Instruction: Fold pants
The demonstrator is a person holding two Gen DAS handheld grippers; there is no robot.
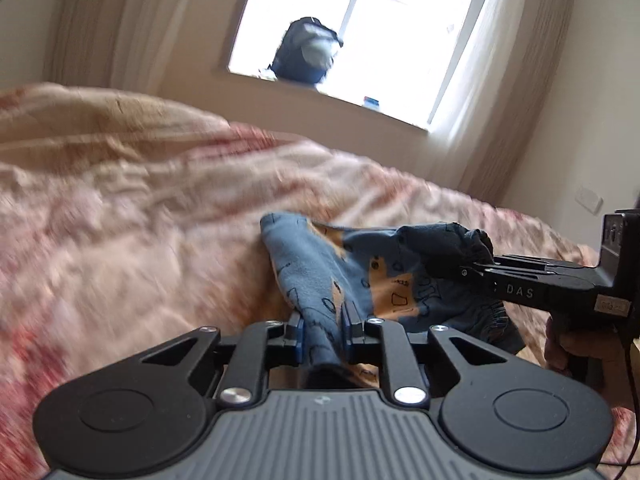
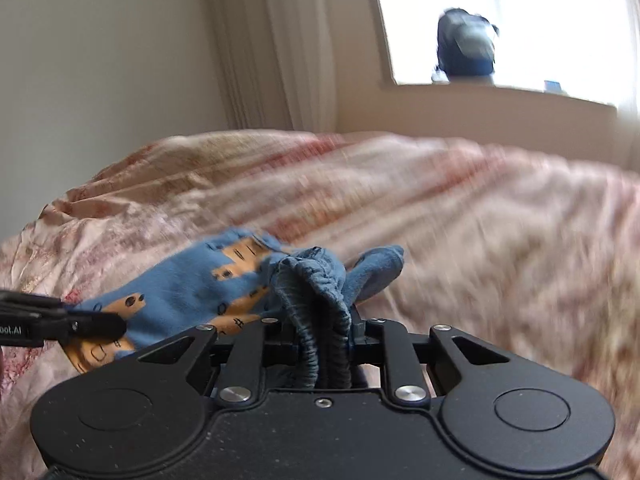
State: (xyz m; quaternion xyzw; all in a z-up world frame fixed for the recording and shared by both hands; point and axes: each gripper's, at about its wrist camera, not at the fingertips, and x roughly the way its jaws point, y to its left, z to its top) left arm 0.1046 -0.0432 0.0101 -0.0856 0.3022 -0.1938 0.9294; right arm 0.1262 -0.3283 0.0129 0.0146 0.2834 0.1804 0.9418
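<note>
Gripping both ends, the left gripper (image 1: 324,330) pinches a bunched fold and the right gripper (image 2: 326,334) clamps the elastic waistband, holding the blue pants (image 1: 360,276) above the bed (image 1: 140,220) — next, spread them flat.

Daylight poured in through the white-framed window (image 1: 360,40), which was blown out to pure glare, leaving the dark backpack on the sill (image 1: 306,50) in silhouette. The pink and cream floral bedspread (image 1: 120,220) was smeared by motion blur in both views. Fisheye distortion bent the walls, and black vignetting filled the corners.
</note>
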